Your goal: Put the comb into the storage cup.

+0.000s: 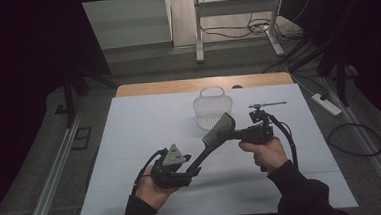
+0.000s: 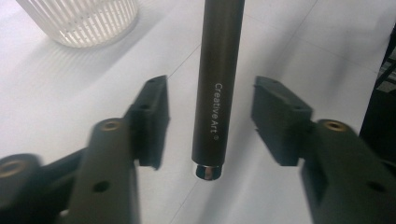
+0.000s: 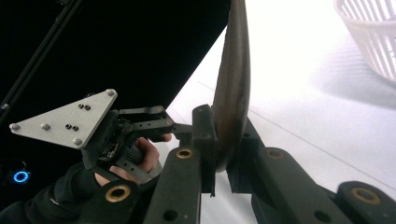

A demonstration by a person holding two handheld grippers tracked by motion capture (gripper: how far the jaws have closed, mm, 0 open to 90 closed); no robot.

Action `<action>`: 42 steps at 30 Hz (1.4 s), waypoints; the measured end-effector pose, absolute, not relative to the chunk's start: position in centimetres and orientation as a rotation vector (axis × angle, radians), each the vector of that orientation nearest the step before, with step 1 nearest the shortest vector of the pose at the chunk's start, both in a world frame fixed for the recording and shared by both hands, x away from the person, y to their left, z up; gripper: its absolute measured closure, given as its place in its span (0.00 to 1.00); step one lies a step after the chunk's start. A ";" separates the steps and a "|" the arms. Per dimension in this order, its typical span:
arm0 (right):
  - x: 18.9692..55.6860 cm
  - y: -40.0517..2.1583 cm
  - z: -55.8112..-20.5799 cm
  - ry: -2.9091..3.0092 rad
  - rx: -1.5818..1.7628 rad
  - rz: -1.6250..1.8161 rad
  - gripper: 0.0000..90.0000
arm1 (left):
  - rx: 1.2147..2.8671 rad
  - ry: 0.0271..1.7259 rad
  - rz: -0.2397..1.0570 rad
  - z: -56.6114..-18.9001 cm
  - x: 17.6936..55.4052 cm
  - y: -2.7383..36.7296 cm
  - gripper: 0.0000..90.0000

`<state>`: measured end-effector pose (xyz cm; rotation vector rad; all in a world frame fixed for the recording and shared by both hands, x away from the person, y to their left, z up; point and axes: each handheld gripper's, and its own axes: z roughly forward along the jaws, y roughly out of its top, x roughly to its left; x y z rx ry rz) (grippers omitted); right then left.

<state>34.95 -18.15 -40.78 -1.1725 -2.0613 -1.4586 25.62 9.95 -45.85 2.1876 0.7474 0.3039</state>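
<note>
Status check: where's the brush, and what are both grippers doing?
Right gripper shut on the brush head. Left gripper open, handle between the pads, untouched. Basket stands beyond on the white table, apart. Nothing in the way.

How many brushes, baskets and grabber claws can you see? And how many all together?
Brush: 1
White basket: 1
Grippers: 2, the left gripper and the right gripper
Total: 4

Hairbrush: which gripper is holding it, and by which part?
The right gripper is shut on the hairbrush at its head end; the left gripper's open jaws flank the handle without touching.
</note>
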 end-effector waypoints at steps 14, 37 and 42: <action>34.8 -18.6 -40.5 -2.142 -1.160 -1.505 0.93 | 2.132 0.808 0.267 -45.6 25.9 11.1 0.09; 34.8 -19.7 -39.5 -2.208 -1.191 -1.568 0.93 | 2.103 0.803 0.169 -45.3 26.4 14.7 0.01; 34.8 -19.9 -39.3 -2.214 -1.204 -1.578 0.93 | 2.099 0.833 0.163 -45.2 26.4 15.8 0.01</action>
